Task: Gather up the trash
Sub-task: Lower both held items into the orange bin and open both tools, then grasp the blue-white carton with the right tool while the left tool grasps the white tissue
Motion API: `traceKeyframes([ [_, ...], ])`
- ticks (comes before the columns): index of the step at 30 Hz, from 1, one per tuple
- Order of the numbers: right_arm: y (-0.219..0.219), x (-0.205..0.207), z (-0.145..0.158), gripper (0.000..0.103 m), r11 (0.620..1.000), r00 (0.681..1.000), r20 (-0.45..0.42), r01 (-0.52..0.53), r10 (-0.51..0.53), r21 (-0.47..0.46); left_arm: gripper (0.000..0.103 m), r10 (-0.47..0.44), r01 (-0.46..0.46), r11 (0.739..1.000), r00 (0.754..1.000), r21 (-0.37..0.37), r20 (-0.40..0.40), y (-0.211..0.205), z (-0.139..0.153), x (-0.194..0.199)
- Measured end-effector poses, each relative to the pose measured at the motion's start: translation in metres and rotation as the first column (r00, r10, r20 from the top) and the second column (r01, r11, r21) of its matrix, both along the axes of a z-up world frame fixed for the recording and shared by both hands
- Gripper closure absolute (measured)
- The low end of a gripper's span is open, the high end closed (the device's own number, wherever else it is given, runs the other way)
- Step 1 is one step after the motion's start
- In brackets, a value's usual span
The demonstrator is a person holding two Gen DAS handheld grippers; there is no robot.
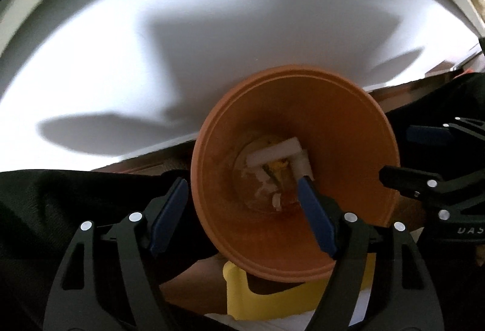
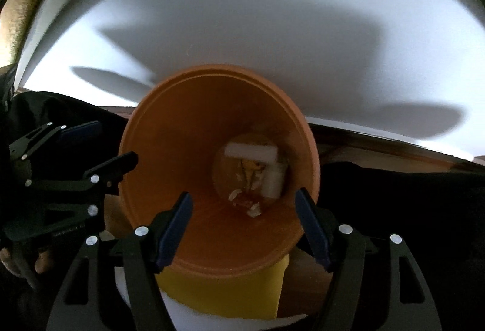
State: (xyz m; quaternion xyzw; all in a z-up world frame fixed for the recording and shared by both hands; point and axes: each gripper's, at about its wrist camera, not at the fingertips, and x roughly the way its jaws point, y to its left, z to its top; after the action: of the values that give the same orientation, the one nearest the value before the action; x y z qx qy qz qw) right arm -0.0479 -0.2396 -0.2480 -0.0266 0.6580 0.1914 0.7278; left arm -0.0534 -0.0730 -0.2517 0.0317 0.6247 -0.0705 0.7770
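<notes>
Left tool (image 1: 242, 203) wide open, straddling orange bin (image 1: 333, 133) rim

orange bin (image 2: 188, 149) mouth open | white scraps (image 2: 251, 153) at bottom (deep) | both grippers crowd rim

The right gripper (image 2: 244, 227) is standing with its blue-padded fingers (image 2: 175, 229) spread wide, framing the mouth of an orange plastic bin (image 2: 182, 155) that is tipping toward the camera. The bin's rim is sitting between the pads; whether either pad is touching it cannot be told. Inside, at the bottom, white foam pieces (image 2: 253, 152) are lying among small white scraps (image 2: 253, 211) and a yellow bit (image 2: 253, 165). A yellow object (image 2: 224, 291) is showing just below the bin. The left gripper (image 2: 91, 149) is reaching in beside the bin's rim. A white surface (image 2: 242, 27) is filling the background, carrying dark shadows.
</notes>
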Motion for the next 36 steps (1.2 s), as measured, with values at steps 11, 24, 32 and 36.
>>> traceKeyframes([
  [11,-0.037,-0.016,0.131,0.032,0.987,0.976,0.166,-0.15,0.139,0.056,0.03,-0.094,0.106,0.993,0.977,-0.05,0.192,0.024,0.11,-0.028],
  [24,-0.021,0.097,0.234,0.024,0.989,0.864,0.501,-0.109,0.045,0.101,0.015,0.042,0.001,0.997,0.844,-0.079,0.534,0.042,0.227,0.012],
  [32,0.015,0.212,0.211,0.019,0.995,0.824,0.565,-0.086,0.04,0.054,0.015,0.105,-0.053,0.991,0.868,-0.12,0.486,0.043,0.221,0.05],
  [36,0.032,0.249,0.197,0.019,0.992,0.834,0.547,-0.116,0.072,0.047,0.015,0.116,-0.074,0.992,0.875,-0.107,0.47,0.048,0.216,0.058],
])
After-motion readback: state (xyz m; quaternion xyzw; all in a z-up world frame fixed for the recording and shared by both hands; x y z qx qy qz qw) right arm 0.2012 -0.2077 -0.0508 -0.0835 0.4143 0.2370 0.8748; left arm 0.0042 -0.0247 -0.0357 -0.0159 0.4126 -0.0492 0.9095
